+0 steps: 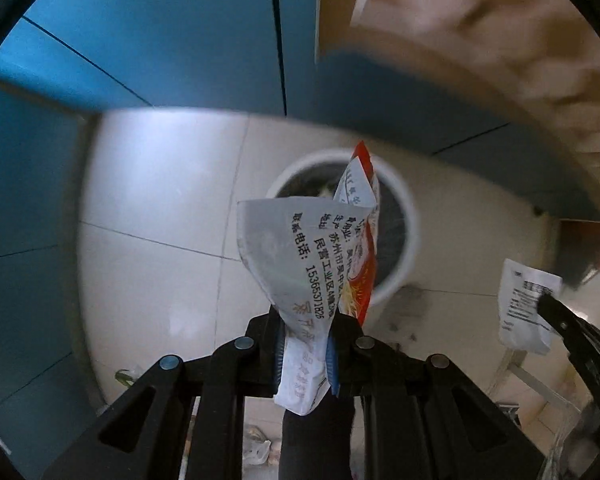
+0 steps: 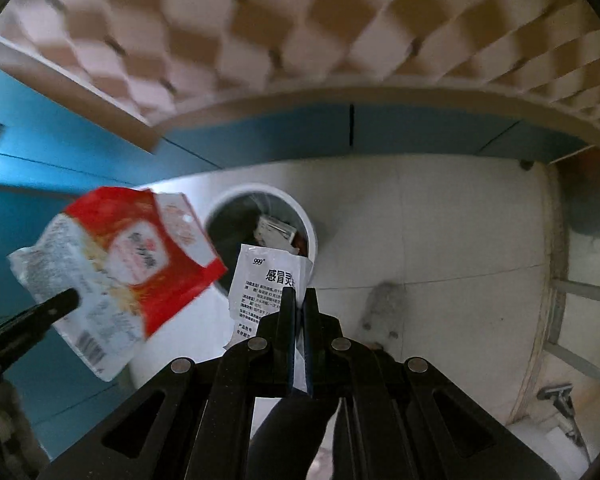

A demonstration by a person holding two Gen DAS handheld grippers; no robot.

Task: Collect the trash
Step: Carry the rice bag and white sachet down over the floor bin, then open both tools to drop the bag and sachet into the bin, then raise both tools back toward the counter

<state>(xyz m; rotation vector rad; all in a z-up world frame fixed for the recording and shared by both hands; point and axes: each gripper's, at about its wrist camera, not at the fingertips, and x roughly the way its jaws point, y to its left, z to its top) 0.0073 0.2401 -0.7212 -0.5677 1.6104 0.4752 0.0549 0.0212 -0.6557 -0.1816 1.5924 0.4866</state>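
Trash was held in both grippers, up in the air above the white floor. The left gripper was squeezed tight on a red and white snack wrapper, which stuck up and hid part of the round white bin. The right gripper was pinched shut on a white medicine packet. That packet hung in front of the bin's near rim. The bin stood on the floor near the blue wall and had scraps inside. A table with a checked cloth ran along the far side. A gray smudge marked the floor beside the bin.
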